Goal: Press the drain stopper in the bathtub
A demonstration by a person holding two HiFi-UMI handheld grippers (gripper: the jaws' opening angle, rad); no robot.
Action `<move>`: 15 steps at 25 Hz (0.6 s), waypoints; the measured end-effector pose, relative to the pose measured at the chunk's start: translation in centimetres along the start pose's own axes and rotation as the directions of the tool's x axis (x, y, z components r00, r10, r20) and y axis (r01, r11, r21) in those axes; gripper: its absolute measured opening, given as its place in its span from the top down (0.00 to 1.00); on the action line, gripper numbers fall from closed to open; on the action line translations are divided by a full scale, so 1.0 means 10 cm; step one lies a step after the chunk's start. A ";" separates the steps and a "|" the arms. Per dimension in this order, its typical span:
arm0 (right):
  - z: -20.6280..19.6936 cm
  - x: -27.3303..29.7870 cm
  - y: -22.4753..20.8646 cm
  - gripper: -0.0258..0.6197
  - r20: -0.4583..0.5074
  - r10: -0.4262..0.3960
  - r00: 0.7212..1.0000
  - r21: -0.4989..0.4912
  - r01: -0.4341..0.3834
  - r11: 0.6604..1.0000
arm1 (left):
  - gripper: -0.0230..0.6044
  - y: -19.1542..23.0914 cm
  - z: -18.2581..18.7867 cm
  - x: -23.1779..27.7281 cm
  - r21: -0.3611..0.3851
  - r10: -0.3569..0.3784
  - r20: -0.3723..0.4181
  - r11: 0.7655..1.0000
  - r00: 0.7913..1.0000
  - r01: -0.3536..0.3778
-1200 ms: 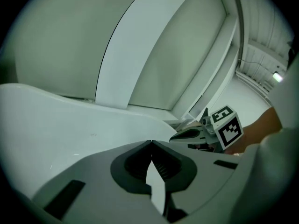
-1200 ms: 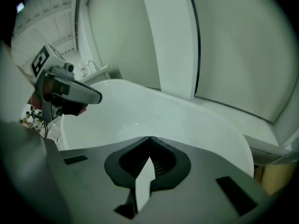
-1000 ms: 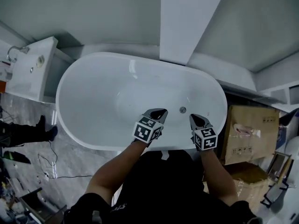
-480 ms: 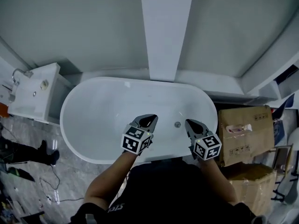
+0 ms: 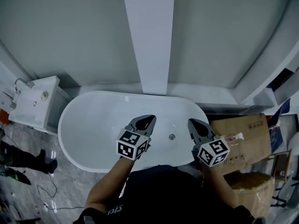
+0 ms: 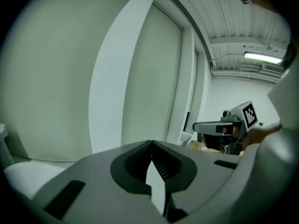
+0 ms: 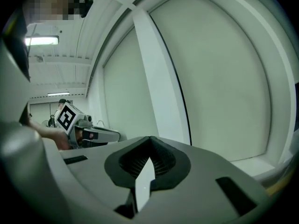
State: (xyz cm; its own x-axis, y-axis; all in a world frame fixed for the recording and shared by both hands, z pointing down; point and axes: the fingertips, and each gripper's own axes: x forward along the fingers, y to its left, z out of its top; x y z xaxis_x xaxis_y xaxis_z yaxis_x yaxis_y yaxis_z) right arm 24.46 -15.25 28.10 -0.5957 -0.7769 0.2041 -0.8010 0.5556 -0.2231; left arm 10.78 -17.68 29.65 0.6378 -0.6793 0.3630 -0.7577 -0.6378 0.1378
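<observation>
Stopper [image 5: 172, 136] sits between left tool [image 5: 148, 121] and right tool [image 5: 194, 124].

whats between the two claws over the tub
In the head view, the drain stopper shows between the left claw and the right claw, with only bare white bathtub around it.

Pale grey-green wall panels [image 5: 70, 31] flank a white pillar [image 5: 148, 36] at 12 o'clock. A white washbasin [image 5: 33, 101] stands at 9 o'clock, cardboard boxes [image 5: 243, 134] at 3 o'clock, veined grey floor [image 5: 28, 181] at 8 o'clock. A strip light [image 6: 264, 56] glows beneath the ribbed ceiling [image 6: 233, 17].
</observation>
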 end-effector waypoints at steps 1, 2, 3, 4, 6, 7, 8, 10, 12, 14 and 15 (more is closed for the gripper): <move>0.08 -0.04 -0.02 0.94 0.017 0.001 1.000 -0.003 -0.001 1.000 | 0.95 -0.03 0.07 0.00 0.005 0.005 0.011 1.000 1.000 -0.005; 0.15 -0.07 -0.04 0.94 0.032 0.002 0.999 -0.006 -0.002 1.000 | 0.95 -0.05 0.13 0.01 0.008 0.011 0.022 1.000 1.000 -0.011; 0.21 -0.10 -0.04 0.94 0.045 0.005 0.999 -0.009 -0.004 1.000 | 0.95 -0.06 0.19 0.01 0.007 0.017 0.033 1.000 0.999 -0.017; 0.26 -0.13 -0.05 0.94 0.057 0.009 0.998 -0.014 -0.008 1.000 | 0.95 -0.07 0.24 0.01 0.004 0.021 0.044 1.000 0.999 -0.021; 0.33 -0.18 -0.06 0.94 0.082 0.028 0.996 -0.031 -0.025 0.999 | 0.95 -0.10 0.35 0.01 0.008 0.026 0.064 1.000 0.998 -0.027; 0.36 -0.21 -0.06 0.94 0.095 0.036 0.995 -0.036 -0.033 0.999 | 0.95 -0.13 0.39 0.00 0.015 0.029 0.074 0.999 0.997 -0.030; 0.39 -0.25 -0.05 0.94 0.110 0.042 0.993 -0.036 -0.038 0.999 | 0.95 -0.16 0.44 -0.02 0.023 0.031 0.083 0.999 0.996 -0.033; 0.45 -0.31 -0.03 0.94 0.140 0.054 0.989 -0.019 -0.052 0.998 | 0.95 -0.22 0.51 -0.08 0.039 0.034 0.100 0.999 0.994 -0.038; 0.51 -0.34 0.02 0.94 0.163 0.070 0.984 -0.001 -0.070 0.998 | 0.95 -0.24 0.57 -0.15 0.057 0.039 0.114 0.997 0.993 -0.046; 0.55 -0.36 0.07 0.94 0.176 0.083 0.981 -0.004 -0.084 0.996 | 0.95 -0.26 0.62 -0.20 0.069 0.045 0.129 0.996 0.991 -0.054; 0.58 -0.38 0.10 0.94 0.181 0.090 0.979 -0.008 -0.090 0.996 | 0.95 -0.27 0.65 -0.23 0.069 0.046 0.138 0.996 0.989 -0.056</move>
State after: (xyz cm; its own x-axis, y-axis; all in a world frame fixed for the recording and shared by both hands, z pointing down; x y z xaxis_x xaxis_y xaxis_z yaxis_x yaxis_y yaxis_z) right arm 26.29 -13.50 21.63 -0.6445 -0.7646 0.0075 -0.7447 0.6254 -0.2330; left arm 12.28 -16.75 22.49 0.6148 -0.7518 0.2384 -0.7812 -0.6219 0.0535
